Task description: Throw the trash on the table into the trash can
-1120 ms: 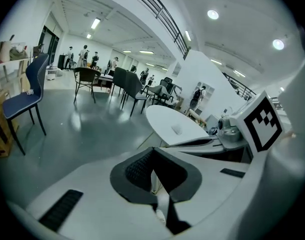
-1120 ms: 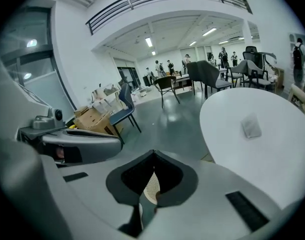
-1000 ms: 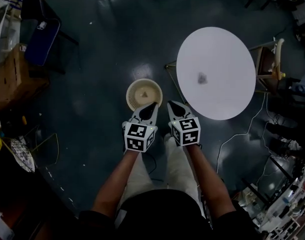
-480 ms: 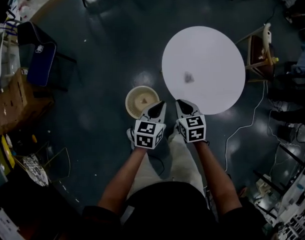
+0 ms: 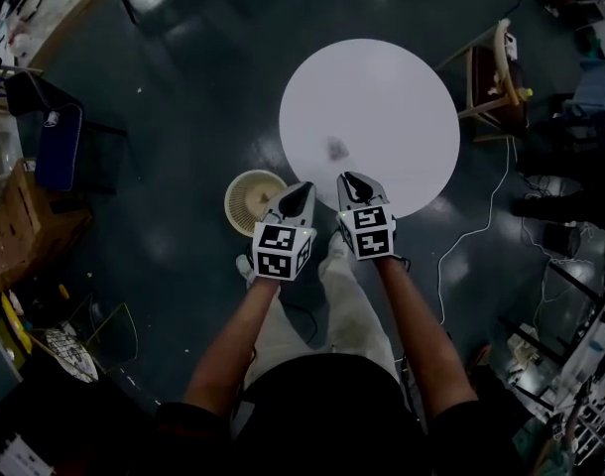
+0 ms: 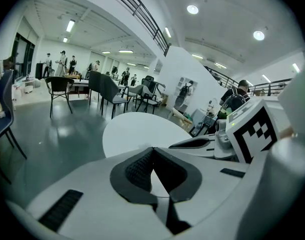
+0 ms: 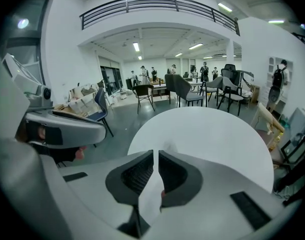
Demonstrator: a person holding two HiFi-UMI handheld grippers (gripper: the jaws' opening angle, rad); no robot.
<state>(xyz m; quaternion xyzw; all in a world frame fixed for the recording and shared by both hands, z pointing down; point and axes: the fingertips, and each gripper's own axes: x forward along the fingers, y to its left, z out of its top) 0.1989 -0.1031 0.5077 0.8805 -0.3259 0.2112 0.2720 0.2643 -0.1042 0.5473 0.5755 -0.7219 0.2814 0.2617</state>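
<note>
left gripper (image 5: pixel 303 189), right gripper (image 5: pixel 349 178): jaws closed, both empty, at the round desk (image 5: pixel 382 87) edge. 1 trash piece (image 5: pixel 336 149) on desk; trash can (image 5: pixel 241 188) on floor beside.

I see the round white table (image 5: pixel 382 87) as smooth and matt, the dark grey floor (image 5: pixel 203 87) glossy, my left gripper (image 6: pixel 152 150) with ribbed black pads (image 6: pixel 138 170)

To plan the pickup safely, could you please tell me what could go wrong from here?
1. The right tool is shut; unless it opens before reaching the trash, it may just push it across the table.
2. The can stands on the floor beside the table; trash released from high up could miss it.
3. A cable lies on the floor by the table, a possible trip hazard.
</note>
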